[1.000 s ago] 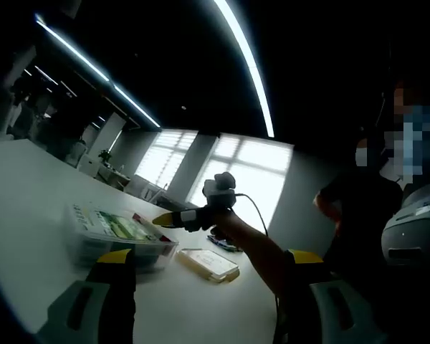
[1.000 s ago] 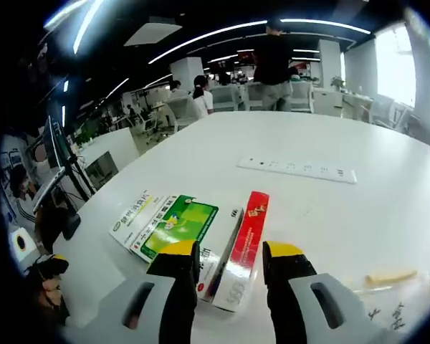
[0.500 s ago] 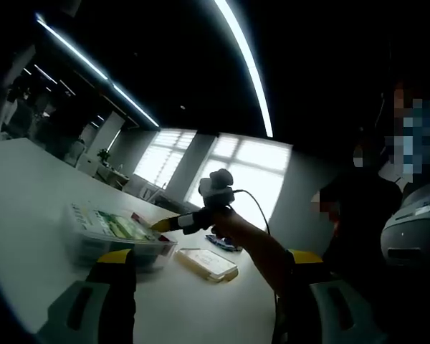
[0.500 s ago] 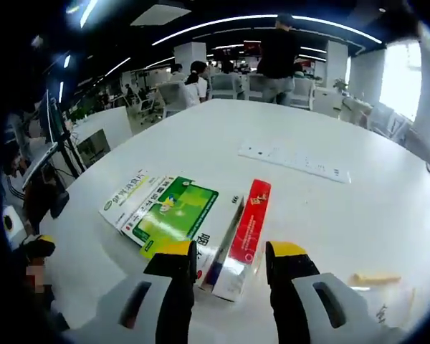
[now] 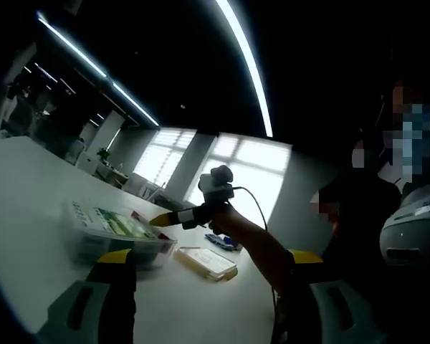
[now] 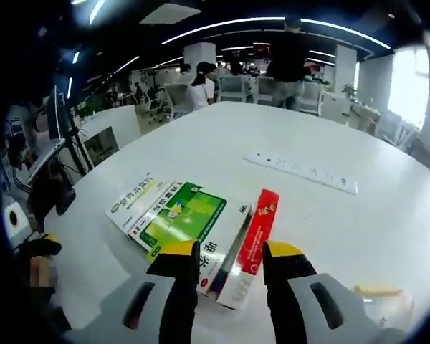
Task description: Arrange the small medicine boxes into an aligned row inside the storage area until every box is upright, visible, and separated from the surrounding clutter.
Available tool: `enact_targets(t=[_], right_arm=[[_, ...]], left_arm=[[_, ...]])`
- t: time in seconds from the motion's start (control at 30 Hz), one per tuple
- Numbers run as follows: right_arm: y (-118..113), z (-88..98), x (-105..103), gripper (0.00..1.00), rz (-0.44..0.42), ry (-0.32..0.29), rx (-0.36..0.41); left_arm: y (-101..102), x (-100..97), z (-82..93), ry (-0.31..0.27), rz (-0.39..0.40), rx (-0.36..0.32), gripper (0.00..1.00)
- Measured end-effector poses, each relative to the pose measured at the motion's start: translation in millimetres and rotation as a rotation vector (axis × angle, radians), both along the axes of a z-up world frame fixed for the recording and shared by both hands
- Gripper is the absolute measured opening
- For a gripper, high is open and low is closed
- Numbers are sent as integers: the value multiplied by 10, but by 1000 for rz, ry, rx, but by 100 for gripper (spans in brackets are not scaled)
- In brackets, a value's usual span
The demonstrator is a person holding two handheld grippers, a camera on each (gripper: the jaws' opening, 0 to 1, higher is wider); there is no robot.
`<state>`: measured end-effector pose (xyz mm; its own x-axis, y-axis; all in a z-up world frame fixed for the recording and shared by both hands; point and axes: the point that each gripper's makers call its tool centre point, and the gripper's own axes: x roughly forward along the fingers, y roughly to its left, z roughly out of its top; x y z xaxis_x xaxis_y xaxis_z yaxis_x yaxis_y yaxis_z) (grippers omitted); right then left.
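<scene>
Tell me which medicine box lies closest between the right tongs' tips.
The red box, long and narrow, at the right end of the group. It runs into the gap of the open right tongs; the green box sits further left.

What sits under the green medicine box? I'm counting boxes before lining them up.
The green box partly overlaps a white box and another white box. Whether more lie underneath is hidden.

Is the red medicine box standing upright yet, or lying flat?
Lying flat. In the right gripper view the red box rests on its long side on the white table, beside the green box.
</scene>
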<state>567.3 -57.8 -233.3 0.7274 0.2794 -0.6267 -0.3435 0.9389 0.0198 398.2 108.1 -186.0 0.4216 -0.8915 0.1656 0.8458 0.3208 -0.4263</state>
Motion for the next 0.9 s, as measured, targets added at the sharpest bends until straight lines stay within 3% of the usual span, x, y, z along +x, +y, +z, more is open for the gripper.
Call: enact_targets(t=[0.1, 0.2, 0.3, 0.47, 0.63, 0.7, 0.8, 0.9], right_arm=[[60, -96, -34, 33, 15, 28, -26], [-36, -19, 6, 33, -25, -41, -98], [23, -90, -3, 33, -15, 9, -69], [104, -121, 13, 41, -25, 13, -70], [199, -34, 45, 44, -30, 15, 98], [264, 22, 20, 40, -16, 37, 215], [323, 43, 5, 38, 21, 59, 288], [440, -17, -51, 38, 63, 125, 378]], left_arm=[[-4, 12, -10, 4, 1, -3, 84], [-12, 12, -9, 5, 0, -4, 84], [-21, 3, -17, 6, -3, -2, 84], [-45, -12, -42, 13, -10, -1, 84], [-36, -30, -30, 10, -11, -4, 84], [-17, -23, -22, 8, -7, -4, 84], [-7, -9, -19, 7, -3, -1, 84], [-14, -5, 0, 5, -5, -3, 84]])
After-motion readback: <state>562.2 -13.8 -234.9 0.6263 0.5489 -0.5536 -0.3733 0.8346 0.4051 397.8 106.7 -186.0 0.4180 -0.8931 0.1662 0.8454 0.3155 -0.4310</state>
